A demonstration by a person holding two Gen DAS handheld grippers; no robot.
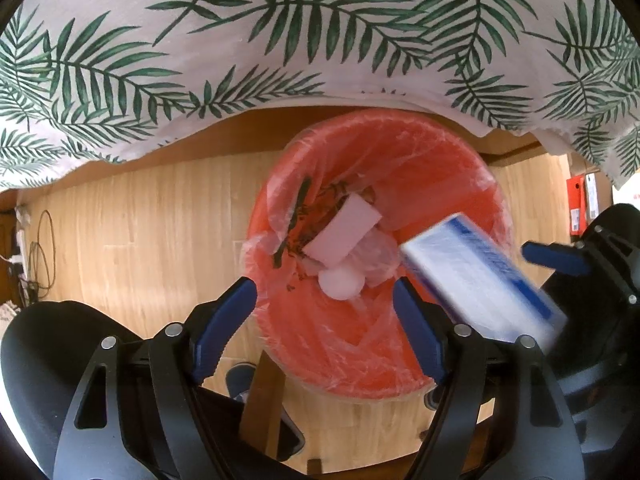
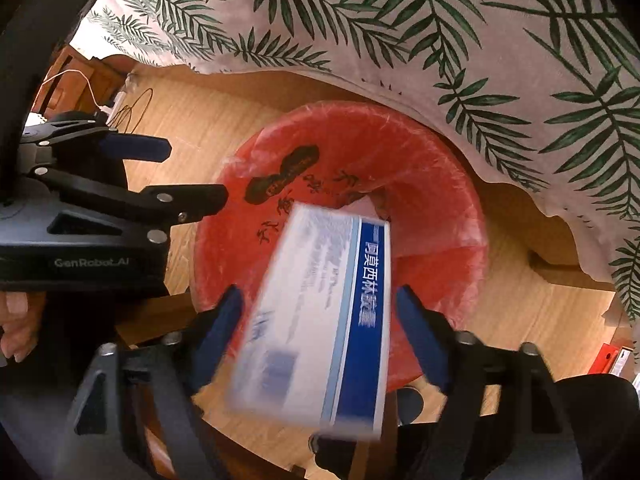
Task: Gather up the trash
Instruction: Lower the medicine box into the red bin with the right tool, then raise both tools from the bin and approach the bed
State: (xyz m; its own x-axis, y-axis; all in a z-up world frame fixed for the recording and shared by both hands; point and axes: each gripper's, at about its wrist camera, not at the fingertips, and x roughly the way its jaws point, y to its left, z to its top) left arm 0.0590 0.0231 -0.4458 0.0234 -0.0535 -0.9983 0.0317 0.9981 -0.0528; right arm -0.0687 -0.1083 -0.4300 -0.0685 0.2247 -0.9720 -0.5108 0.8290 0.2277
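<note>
From the left wrist, my left claw (image 1: 324, 308) hung spread and empty above the red bin (image 1: 376, 256), which already held scraps. From the right wrist, my right claw (image 2: 320, 320) stood released, the blurred medicine box (image 2: 320, 320) apparently loose between its fingers over the bin; tilted near the rim, it could have clipped the edge and landed on the floor (image 2: 208, 128).

Left hand-held gripper (image 1: 324, 306) jaws spread wide, right hand-held gripper (image 2: 320, 308) jaws spread wide, both angled downward

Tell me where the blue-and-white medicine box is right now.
The blue-and-white cardboard medicine box is in the air between the open fingers of the right tool, touching neither, above the near rim of the plastic-lined red bin.
</note>
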